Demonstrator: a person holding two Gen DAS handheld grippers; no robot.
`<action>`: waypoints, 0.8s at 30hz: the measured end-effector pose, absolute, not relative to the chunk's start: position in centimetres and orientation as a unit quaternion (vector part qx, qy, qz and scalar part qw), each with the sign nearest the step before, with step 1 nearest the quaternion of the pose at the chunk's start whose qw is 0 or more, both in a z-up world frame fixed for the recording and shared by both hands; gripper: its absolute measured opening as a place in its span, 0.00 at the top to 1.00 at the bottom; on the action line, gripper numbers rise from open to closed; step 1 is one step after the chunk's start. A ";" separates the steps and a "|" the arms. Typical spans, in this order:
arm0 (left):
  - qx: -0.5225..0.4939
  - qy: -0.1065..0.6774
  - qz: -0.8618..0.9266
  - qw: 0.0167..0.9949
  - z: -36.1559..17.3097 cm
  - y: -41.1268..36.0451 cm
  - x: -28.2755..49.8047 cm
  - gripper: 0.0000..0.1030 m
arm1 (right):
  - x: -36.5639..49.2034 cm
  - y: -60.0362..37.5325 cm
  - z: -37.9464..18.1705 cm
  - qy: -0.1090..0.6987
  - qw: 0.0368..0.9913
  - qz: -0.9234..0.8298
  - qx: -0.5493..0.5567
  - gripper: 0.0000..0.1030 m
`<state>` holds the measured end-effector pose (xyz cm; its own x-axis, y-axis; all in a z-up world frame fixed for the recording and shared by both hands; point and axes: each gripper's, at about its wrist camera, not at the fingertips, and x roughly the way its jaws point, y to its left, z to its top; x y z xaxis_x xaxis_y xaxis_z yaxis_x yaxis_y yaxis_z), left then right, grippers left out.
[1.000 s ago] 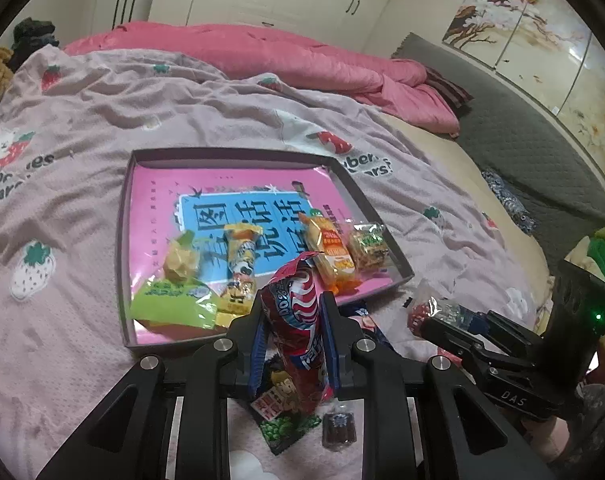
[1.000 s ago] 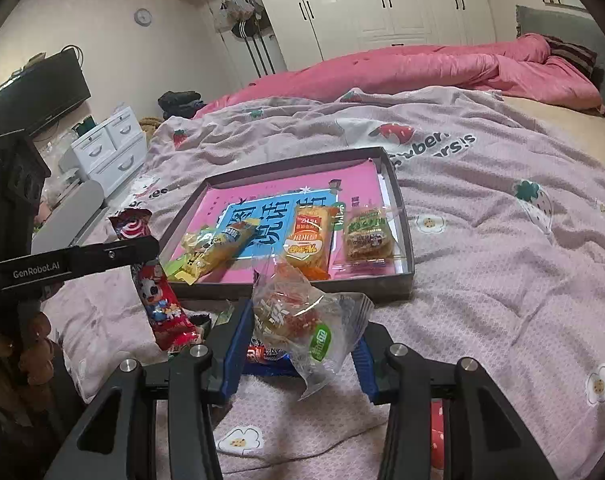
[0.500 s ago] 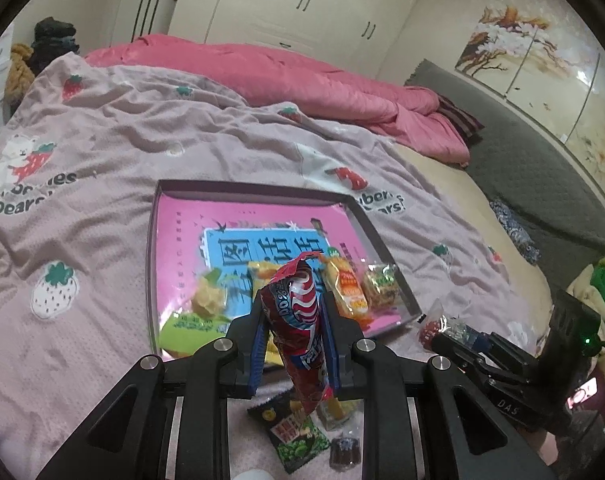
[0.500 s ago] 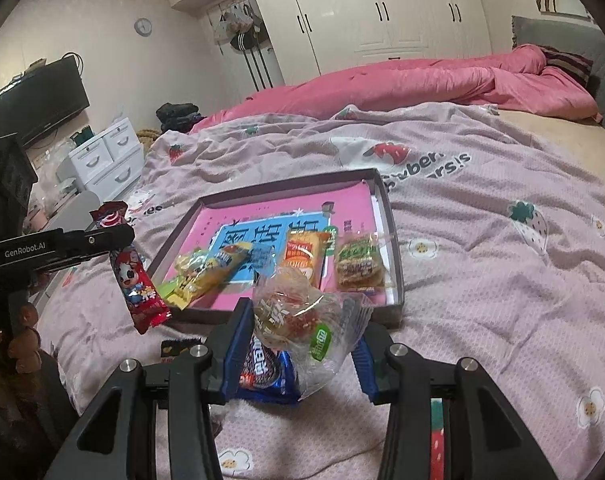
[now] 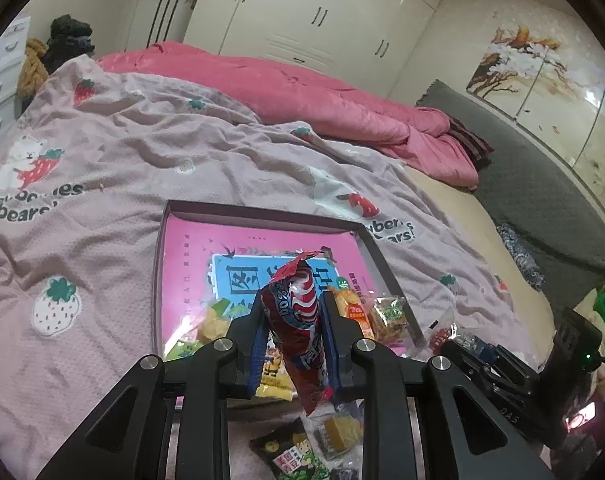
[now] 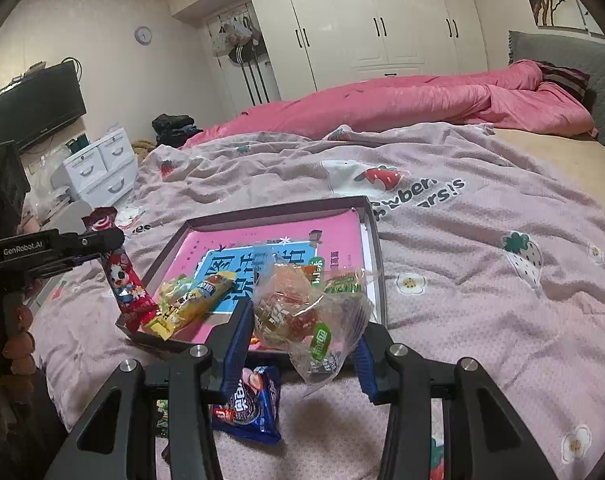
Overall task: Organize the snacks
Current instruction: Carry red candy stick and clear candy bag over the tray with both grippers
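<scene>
Left wrist view, left hand-held gripper (image 5: pixel 294 332) clamped on red snack stick (image 5: pixel 298 320), right hand-held gripper (image 6: pixel 302 340) clamped on clear snack bag (image 6: pixel 302 312)

Red snack packet (image 5: pixel 298 320) in left gripper (image 5: pixel 294 344)

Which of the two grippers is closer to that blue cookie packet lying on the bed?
The right gripper: the blue cookie packet lies just beneath its fingers, in front of the tray. The left gripper, holding a red snack stick, is off to the side.
</scene>
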<state>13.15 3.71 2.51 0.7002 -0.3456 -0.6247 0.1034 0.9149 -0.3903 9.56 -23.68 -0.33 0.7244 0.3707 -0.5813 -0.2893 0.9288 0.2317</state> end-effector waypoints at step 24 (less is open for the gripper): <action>-0.153 0.386 -0.123 0.901 -1.3 0.9 16.1 0.76 | 12.5 -23.5 -1.5 0.331 0.925 0.177 0.057 0.55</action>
